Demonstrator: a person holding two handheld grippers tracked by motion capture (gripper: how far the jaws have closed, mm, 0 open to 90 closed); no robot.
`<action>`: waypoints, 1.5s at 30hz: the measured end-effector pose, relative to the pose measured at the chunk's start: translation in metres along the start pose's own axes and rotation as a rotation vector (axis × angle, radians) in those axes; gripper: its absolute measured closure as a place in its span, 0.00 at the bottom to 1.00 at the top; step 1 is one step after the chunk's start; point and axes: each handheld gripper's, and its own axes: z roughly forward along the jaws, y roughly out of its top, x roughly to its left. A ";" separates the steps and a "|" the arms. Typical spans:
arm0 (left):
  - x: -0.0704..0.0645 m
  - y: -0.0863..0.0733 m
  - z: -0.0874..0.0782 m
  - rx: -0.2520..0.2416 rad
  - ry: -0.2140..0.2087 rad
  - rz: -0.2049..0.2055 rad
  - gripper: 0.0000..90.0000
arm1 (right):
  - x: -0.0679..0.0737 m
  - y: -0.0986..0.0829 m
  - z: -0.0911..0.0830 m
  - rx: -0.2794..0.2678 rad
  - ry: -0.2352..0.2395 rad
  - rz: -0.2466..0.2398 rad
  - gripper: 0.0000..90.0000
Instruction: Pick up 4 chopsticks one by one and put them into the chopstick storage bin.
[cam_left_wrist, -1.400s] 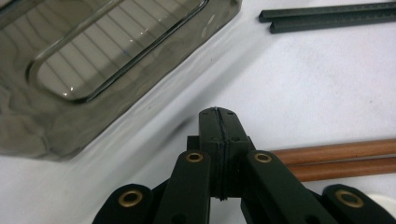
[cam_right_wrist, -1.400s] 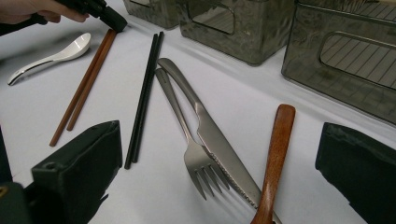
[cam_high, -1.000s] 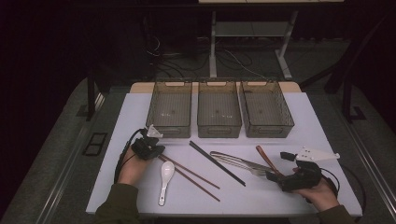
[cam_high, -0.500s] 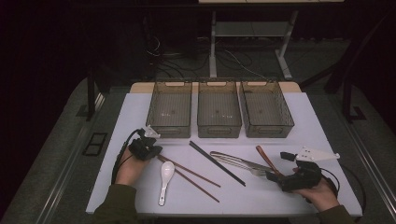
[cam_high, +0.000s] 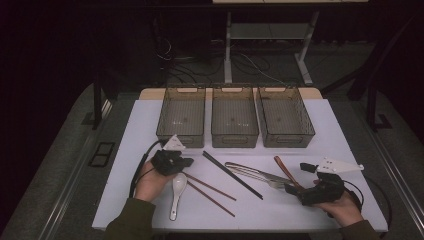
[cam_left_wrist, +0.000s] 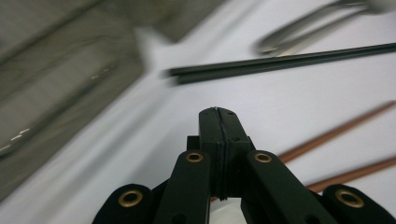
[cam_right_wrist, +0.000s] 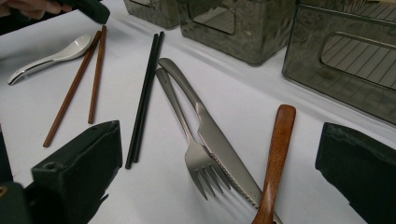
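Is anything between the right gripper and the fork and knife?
Nothing visible. The right gripper is open, and in its own view the fork and knife lie between its jaws; a wooden handle lies across the knife tip.

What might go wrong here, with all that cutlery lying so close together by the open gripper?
The right gripper is open over the fork, knife and wooden handle, which overlap, so closing could catch two pieces or knock one aside. The left gripper is shut beside the brown chopsticks and white spoon; a low sweep might scatter them.
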 end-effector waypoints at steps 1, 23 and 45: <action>0.000 0.000 0.000 0.000 0.000 0.000 0.99 | 0.000 0.000 0.000 0.000 0.000 0.001 0.01; -0.091 0.017 0.062 0.103 -0.253 0.227 0.99 | 0.001 0.000 0.000 0.001 0.002 -0.002 0.01; -0.088 0.035 0.080 0.054 -0.178 0.231 0.99 | 0.001 0.000 0.000 0.003 0.003 -0.003 0.01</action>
